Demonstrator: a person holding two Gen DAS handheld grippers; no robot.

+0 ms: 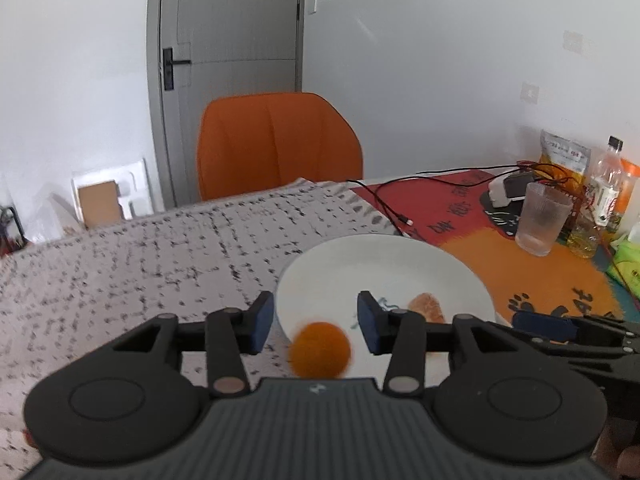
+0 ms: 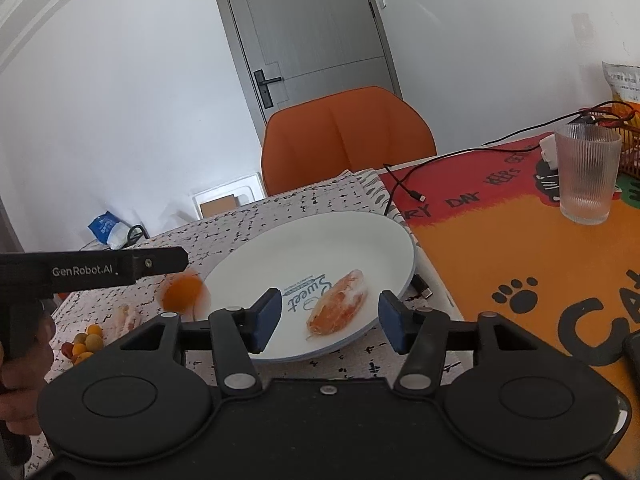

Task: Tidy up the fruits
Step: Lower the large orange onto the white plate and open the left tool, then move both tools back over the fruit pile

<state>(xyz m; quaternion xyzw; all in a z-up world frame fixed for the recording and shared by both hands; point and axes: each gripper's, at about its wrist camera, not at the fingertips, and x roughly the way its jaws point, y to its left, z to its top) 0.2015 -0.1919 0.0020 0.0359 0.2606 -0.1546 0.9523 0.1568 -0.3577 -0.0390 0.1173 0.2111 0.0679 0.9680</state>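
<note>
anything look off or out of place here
Yes: a small orange fruit is blurred at the white plate's left rim, apparently dropping or rolling free below the left gripper, whose jaws are apart and not pressing on it. A peeled segment also lies on the cloth, off the plate.

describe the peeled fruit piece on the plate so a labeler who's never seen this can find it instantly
Start at the round white ceramic plate on the speckled grey tablecloth, before the orange chair. Beside its blue "Sweet" lettering lies the peeled orange citrus segment. It is elongated with white pith, the only fruit on the plate, unlike the blurred round orange fruit off the rim.
</note>
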